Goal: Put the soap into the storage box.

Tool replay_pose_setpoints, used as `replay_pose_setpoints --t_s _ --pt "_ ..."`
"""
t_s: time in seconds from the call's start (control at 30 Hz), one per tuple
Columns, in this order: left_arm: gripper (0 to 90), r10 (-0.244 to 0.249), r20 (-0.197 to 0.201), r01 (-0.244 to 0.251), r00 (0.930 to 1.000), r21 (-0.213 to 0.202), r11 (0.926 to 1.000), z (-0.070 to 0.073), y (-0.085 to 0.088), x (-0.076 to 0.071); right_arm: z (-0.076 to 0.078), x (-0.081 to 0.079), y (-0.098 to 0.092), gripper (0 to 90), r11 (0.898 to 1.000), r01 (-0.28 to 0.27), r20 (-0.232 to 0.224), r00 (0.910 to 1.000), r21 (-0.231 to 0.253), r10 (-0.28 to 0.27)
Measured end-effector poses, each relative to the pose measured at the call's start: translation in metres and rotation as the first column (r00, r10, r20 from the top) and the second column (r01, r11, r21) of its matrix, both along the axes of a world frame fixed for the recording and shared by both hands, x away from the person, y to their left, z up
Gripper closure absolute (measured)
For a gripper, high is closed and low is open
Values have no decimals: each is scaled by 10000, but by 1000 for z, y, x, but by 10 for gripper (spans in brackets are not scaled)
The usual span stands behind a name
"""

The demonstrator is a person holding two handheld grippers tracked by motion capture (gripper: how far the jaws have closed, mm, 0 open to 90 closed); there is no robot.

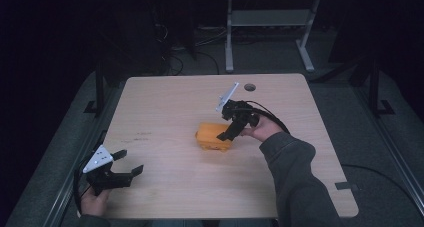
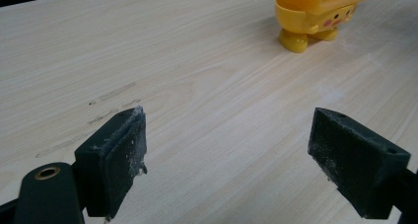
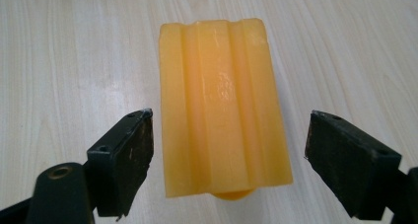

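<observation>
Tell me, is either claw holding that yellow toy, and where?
No. The right gripper is open astride the toy, not touching it; the left gripper is open over bare table.

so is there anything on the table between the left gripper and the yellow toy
No. Bare wood table runs from the open left gripper to the yellow toy, as the left gripper view shows.

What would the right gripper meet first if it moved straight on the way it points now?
Most likely the yellow toy. The right gripper points down at its ridged top, jaws open on either side of it. How much gap remains is unclear.
</observation>
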State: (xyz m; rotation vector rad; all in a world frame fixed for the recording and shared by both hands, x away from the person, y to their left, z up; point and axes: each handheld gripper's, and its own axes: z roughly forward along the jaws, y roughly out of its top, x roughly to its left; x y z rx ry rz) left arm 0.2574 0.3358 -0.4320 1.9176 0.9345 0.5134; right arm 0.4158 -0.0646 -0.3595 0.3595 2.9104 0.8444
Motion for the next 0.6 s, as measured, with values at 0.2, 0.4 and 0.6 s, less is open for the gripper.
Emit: replay_pose_setpoints --t_s 0.2,0.4,0.6 --pt "143 -34 24 34 10000 66 10000 0 0 0 2 -4 -10 182 9997 232 96 9997 101 -233" --pt "143 -19 5 19 10000 69 10000 0 0 0 5 -5 -20 183 9987 416 63 9991 296 -418" --pt "143 -2 -9 3 10000 48 10000 0 0 0 5 -8 -28 182 9976 594 40 9982 342 -596"
